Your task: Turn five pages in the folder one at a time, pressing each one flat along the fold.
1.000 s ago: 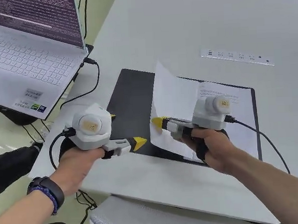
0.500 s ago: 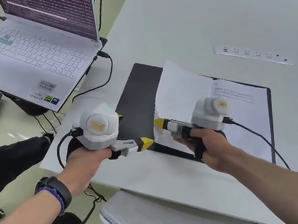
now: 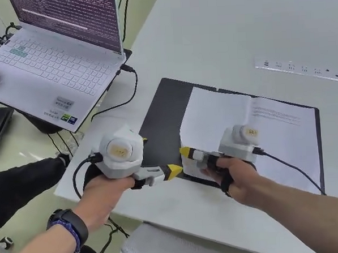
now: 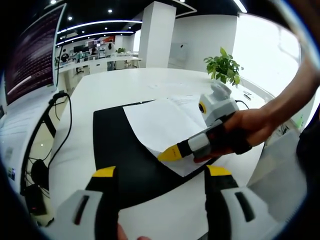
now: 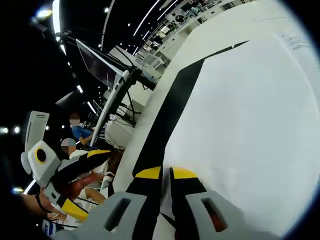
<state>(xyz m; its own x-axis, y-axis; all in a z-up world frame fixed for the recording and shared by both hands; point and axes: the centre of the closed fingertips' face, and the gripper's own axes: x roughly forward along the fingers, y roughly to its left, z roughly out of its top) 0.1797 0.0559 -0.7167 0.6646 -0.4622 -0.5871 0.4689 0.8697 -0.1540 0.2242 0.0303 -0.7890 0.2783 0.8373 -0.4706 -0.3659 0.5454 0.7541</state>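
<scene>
While the right tool point(image 3: 185, 153) pinches the page point(image 3: 214, 118), the left tool point(image 3: 173, 171) gapes near a laptop point(image 3: 46, 59).

Matt black, smooth cover on the folder point(image 3: 157, 121); plain white matt paper page point(image 3: 214, 124); smooth white table point(image 3: 221, 33), faint sheen.

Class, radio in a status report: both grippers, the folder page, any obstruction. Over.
Right gripper shut on page corner, page raised over folder. Left gripper open, near folder's front edge. Nothing in the way.
</scene>
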